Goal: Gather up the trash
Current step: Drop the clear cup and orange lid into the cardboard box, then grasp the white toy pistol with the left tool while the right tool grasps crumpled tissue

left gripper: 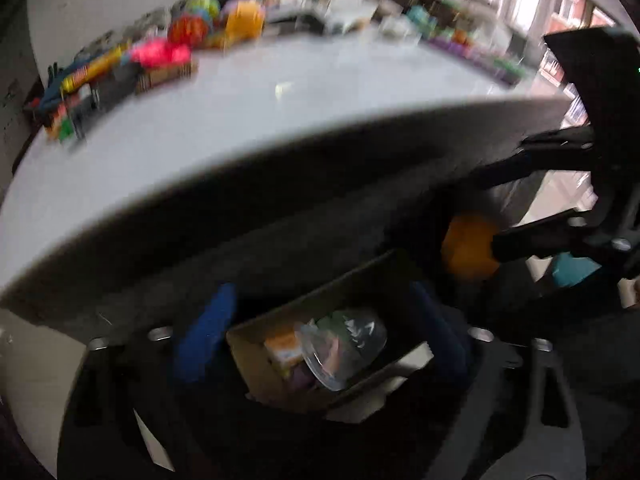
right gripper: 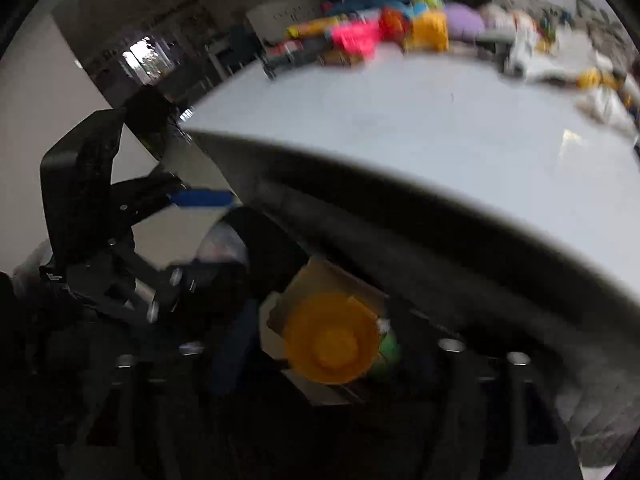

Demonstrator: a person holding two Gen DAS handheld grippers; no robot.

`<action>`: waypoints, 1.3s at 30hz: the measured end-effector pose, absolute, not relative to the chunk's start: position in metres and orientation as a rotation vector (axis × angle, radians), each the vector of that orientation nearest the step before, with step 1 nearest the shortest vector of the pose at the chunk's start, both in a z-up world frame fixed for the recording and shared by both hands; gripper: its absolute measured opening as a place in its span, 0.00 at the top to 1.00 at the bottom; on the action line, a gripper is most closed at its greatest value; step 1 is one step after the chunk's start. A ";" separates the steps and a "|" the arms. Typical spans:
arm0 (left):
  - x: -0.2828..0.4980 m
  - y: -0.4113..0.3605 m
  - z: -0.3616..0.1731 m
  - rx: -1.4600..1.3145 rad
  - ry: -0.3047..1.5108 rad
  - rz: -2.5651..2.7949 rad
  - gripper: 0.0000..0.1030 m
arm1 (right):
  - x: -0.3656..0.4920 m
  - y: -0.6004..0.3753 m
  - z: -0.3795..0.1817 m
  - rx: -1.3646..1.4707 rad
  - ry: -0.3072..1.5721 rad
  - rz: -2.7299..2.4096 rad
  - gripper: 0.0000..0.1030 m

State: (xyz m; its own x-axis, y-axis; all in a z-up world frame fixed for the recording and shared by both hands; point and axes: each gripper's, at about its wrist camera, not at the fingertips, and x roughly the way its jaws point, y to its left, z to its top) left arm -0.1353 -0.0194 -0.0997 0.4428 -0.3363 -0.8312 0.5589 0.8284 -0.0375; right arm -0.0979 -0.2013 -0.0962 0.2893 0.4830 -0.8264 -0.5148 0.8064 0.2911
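Both views are blurred. In the left wrist view my left gripper (left gripper: 320,344), with blue fingers (left gripper: 208,340), is shut on a clear plastic cup (left gripper: 344,348) above an open cardboard box (left gripper: 256,364) that holds trash, below the table edge. My right gripper (left gripper: 496,220) reaches in from the right, shut on an orange cup (left gripper: 468,248). In the right wrist view my right gripper (right gripper: 332,344) holds the orange cup (right gripper: 332,344) over the box (right gripper: 276,320). The left gripper (right gripper: 200,232) with the clear cup (right gripper: 224,244) is at left.
A white table (left gripper: 240,128) fills the upper half of both views, its dark front edge (left gripper: 280,184) just above the grippers. Colourful clutter (left gripper: 176,52) lines its far side. A small scrap (left gripper: 284,88) lies mid-table.
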 end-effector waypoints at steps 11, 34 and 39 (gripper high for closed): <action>-0.119 -0.007 -0.080 0.170 0.929 -0.591 0.14 | -0.064 -0.251 -0.009 -0.104 0.796 0.459 0.27; 0.035 -0.098 -0.001 0.005 0.803 -0.529 0.14 | 0.069 -0.347 -0.020 0.073 0.819 0.214 0.54; 0.089 -0.156 -0.005 0.015 0.819 -0.552 0.14 | 0.013 -0.361 -0.007 0.128 0.754 0.207 0.54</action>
State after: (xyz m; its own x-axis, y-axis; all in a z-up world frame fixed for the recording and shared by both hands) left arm 0.0895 -0.1564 -0.0054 0.5511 -0.4607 -0.6957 0.4720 0.8597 -0.1953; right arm 0.0134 -0.3609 -0.0069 0.7098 0.2320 -0.6650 -0.1406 0.9719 0.1890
